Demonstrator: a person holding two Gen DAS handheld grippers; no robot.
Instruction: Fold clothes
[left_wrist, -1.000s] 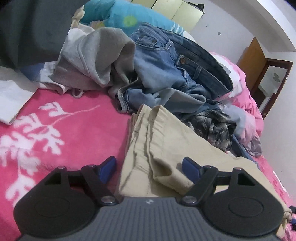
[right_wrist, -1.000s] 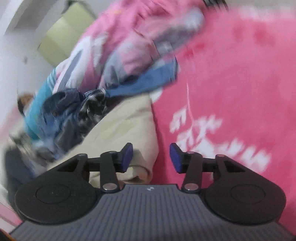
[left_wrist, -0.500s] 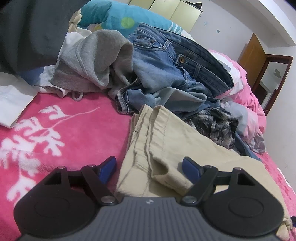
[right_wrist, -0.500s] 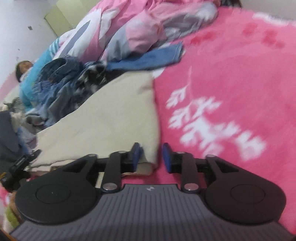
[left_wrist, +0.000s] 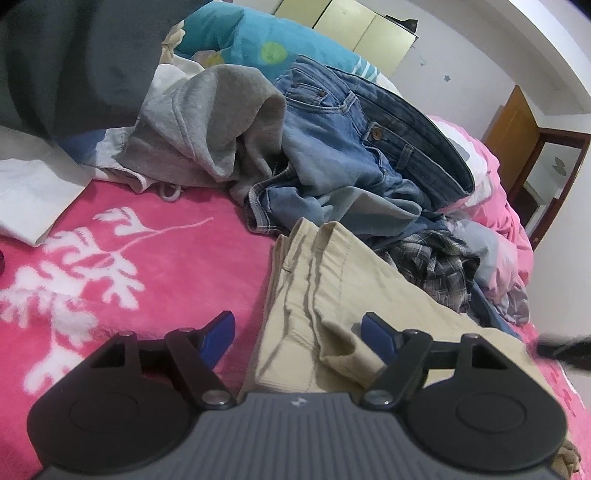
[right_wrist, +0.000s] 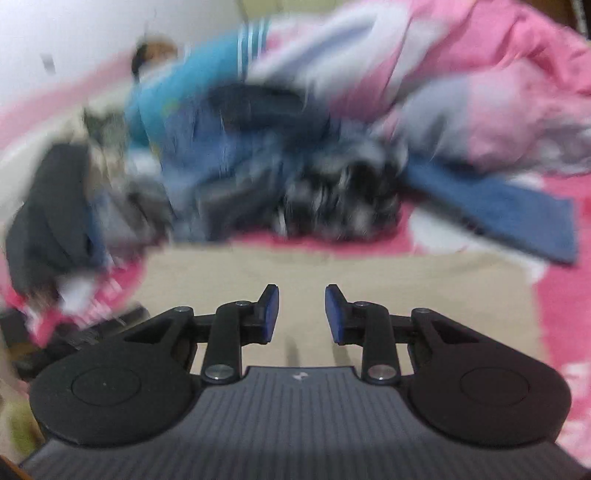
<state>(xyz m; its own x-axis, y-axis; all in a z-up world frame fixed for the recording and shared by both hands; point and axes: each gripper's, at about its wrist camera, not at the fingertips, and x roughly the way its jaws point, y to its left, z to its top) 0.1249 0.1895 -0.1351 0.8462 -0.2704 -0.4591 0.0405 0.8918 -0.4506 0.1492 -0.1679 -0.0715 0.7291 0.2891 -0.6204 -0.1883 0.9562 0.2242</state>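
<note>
The tan pants (left_wrist: 332, 295) lie flat and doubled over on the pink blanket (left_wrist: 147, 266), just in front of a messy pile of jeans (left_wrist: 351, 147) not folded, with the left gripper (left_wrist: 297, 334) wide open around their edge and the right gripper (right_wrist: 297, 314) partly open, holding nothing.

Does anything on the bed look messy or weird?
Yes. Behind the folded beige trousers, the jeans, grey hoodie and plaid shirt lie crumpled in one unfolded heap on the pink blanket. Nothing looks torn or spilled.
</note>
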